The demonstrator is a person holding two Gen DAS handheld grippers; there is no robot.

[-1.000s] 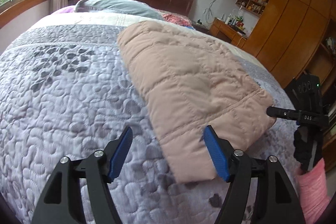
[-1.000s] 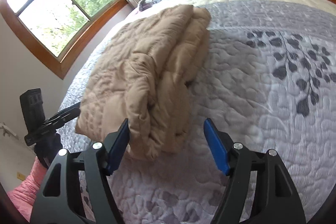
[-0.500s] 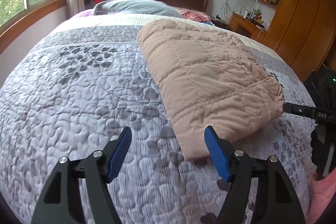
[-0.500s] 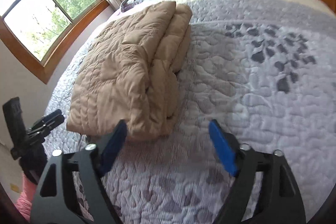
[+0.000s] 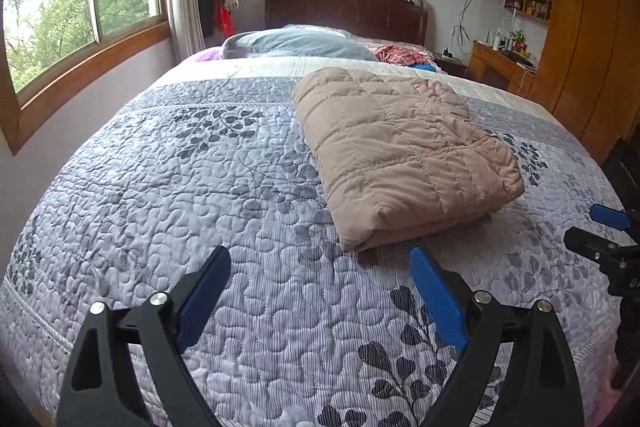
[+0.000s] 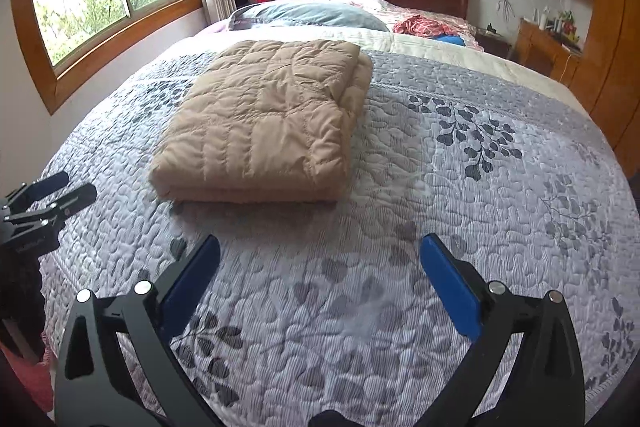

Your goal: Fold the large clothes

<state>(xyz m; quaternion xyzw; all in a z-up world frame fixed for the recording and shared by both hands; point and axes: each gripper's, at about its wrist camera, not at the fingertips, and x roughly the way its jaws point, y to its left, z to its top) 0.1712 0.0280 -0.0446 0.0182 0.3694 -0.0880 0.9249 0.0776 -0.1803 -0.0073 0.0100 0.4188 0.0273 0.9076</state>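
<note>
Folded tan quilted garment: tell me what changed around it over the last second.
Both hand-held grippers backed away from the tan quilted garment: the left hand-held gripper and right hand-held gripper no longer straddle its near edge, and their jaws are opening with nothing between them. The garment stayed folded on the grey bedspread.

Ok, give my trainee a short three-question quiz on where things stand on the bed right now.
1. True or false: the tan quilted garment lies folded flat on the grey bedspread.
2. What is between the fingers of the left gripper? A) the garment B) nothing C) a pillow
3. Fill in: in the right wrist view, the right gripper sits ____ of the garment's near edge.

Key: 1 true; 2 B, its jaws are opening, as are the right's; 3 short.
</note>
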